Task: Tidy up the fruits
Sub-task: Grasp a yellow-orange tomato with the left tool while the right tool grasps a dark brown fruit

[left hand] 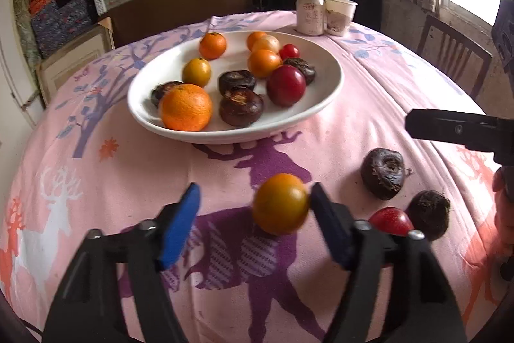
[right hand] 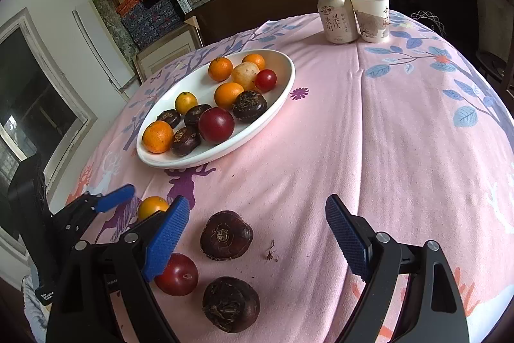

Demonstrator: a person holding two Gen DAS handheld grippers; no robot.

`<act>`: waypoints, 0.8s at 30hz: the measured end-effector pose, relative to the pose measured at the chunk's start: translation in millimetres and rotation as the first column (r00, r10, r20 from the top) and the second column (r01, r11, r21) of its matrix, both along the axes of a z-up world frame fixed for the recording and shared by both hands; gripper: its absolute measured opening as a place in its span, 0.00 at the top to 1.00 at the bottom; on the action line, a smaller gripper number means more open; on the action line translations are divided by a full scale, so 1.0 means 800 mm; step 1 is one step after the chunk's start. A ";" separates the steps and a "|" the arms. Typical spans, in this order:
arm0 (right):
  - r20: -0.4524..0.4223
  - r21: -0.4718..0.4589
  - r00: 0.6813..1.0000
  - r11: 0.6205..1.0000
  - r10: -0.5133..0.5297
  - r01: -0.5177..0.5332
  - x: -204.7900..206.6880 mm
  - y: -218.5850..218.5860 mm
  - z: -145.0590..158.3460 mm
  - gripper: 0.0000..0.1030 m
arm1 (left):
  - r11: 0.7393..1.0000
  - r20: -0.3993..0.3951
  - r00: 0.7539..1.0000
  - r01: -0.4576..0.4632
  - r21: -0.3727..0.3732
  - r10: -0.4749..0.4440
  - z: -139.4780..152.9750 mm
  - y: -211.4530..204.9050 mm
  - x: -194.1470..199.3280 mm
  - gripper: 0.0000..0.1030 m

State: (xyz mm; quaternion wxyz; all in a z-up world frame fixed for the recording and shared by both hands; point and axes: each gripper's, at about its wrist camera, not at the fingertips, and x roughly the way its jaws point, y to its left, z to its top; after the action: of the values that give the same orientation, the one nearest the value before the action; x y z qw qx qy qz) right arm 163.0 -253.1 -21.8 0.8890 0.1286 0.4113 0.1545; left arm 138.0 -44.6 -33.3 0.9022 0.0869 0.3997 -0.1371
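Observation:
A white oval plate [left hand: 324, 105] [right hand: 282, 105] holds several oranges, dark water chestnuts and red fruits. My left gripper [left hand: 253, 208] is open; a yellow-orange fruit [left hand: 280, 203] [right hand: 152, 206] sits on the cloth between its fingers, touching the right pad [left hand: 327, 224]. On the cloth to the right lie two dark water chestnuts [left hand: 383, 173] [left hand: 429, 212] and a red fruit [left hand: 390, 220]. My right gripper [right hand: 257, 221] is open and empty above a chestnut [right hand: 225, 234]; a second chestnut [right hand: 230, 303] and the red fruit [right hand: 176, 274] lie nearer. The right gripper also shows in the left wrist view [left hand: 456, 130].
A drink can [right hand: 336, 18] and a paper cup [right hand: 371, 16] stand at the far edge of the pink patterned tablecloth [right hand: 401, 134]. Shelves with boxes stand behind the table. A chair [left hand: 449, 50] stands at the right.

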 end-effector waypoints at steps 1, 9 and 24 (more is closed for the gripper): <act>-0.001 -0.002 1.000 1.000 -0.001 0.001 0.000 0.000 0.000 0.15 | 1.000 -0.027 1.000 0.013 -0.008 -0.013 -0.004 -0.001 0.002 0.61; -0.018 -0.011 0.999 0.999 0.042 -0.042 0.000 0.010 -0.005 0.15 | 0.998 -0.039 0.999 -0.030 -0.049 0.029 -0.003 0.017 0.002 0.65; -0.019 -0.249 0.986 0.954 0.167 -0.166 -0.014 0.065 -0.024 0.56 | 0.997 -0.056 0.997 -0.051 -0.051 0.048 -0.007 0.021 0.006 0.65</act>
State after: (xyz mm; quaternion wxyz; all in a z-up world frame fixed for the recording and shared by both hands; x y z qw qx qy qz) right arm 151.5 -201.3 -40.6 0.8825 -0.0197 0.4357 0.1759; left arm 142.8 -27.5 -38.6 0.8959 0.0495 0.4227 -0.1274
